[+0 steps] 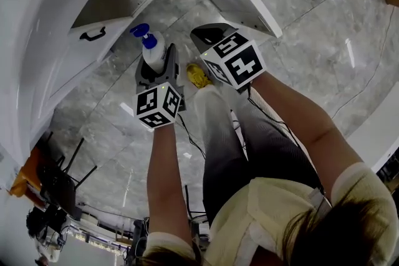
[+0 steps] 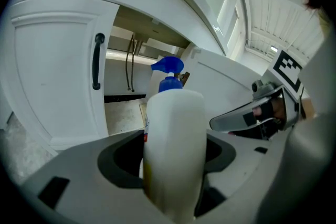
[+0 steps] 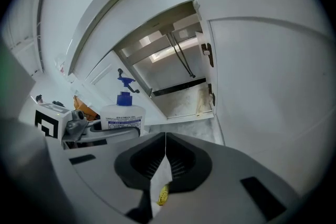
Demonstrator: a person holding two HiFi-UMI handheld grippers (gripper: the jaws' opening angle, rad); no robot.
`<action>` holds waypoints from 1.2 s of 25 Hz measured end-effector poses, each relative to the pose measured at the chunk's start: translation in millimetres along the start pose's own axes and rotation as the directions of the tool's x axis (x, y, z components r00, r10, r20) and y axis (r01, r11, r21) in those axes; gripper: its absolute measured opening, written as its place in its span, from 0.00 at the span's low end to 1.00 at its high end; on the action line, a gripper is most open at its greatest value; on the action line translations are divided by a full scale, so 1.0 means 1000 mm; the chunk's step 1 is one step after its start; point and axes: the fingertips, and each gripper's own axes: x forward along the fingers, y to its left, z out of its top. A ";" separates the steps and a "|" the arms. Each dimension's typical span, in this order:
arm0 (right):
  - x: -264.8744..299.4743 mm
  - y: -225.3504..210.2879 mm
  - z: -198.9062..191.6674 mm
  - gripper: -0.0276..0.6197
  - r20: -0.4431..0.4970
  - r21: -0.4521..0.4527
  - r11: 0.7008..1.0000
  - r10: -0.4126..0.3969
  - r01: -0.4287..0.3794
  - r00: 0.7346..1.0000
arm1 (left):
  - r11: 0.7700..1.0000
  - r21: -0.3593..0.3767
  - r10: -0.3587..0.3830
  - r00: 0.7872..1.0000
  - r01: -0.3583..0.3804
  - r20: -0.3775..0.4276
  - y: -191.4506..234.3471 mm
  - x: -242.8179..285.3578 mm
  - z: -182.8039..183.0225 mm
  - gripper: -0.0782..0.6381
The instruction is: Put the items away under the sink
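Pump bottle (image 2: 173, 144) base out of sight low between gripping fingers (image 2: 118, 162); the pinched packet (image 3: 160, 178) shows too little to identify.

We face the cabinet opening (image 3: 176, 78) with both doors swung wide. The left door (image 2: 58, 76) and right door (image 3: 268, 92) flank a broad way in. Two hoses (image 3: 181, 57) hang at the back, above the cabinet floor (image 3: 184, 105).

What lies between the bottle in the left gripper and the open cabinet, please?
Only bare marble floor, seen in the right gripper view, separates the bottle from the cabinet.
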 end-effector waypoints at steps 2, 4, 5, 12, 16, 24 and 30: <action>0.008 -0.003 -0.003 0.08 -0.001 0.002 1.000 0.002 -0.002 1.000 | 1.000 -0.001 0.005 1.000 -0.005 -0.003 0.004 0.009 -0.004 0.54; 0.016 -0.007 -0.004 0.08 0.002 0.002 1.000 0.001 -0.001 1.000 | 1.000 -0.003 0.013 1.000 -0.014 -0.005 0.009 0.018 -0.009 0.54; 0.019 -0.009 -0.005 0.08 0.004 0.002 1.000 0.001 -0.001 1.000 | 1.000 -0.006 0.019 1.000 -0.019 -0.006 0.011 0.023 -0.011 0.54; 0.048 -0.019 -0.009 0.08 0.016 0.029 1.000 0.007 -0.007 1.000 | 0.999 -0.007 0.031 0.999 -0.031 -0.021 0.026 0.058 -0.020 0.54; 0.061 -0.025 -0.010 0.08 0.022 0.023 1.000 0.009 -0.010 1.000 | 0.999 0.013 0.031 0.999 -0.031 -0.017 0.034 0.080 -0.017 0.54; 0.075 -0.040 -0.008 0.08 0.026 0.027 1.000 -0.007 0.006 1.000 | 0.999 0.029 0.041 0.999 -0.042 0.007 0.050 0.116 -0.004 0.54; 0.087 -0.051 -0.006 0.08 0.037 0.048 0.999 -0.011 0.009 0.999 | 0.996 0.088 0.024 1.000 -0.023 -0.016 0.058 0.137 -0.003 0.54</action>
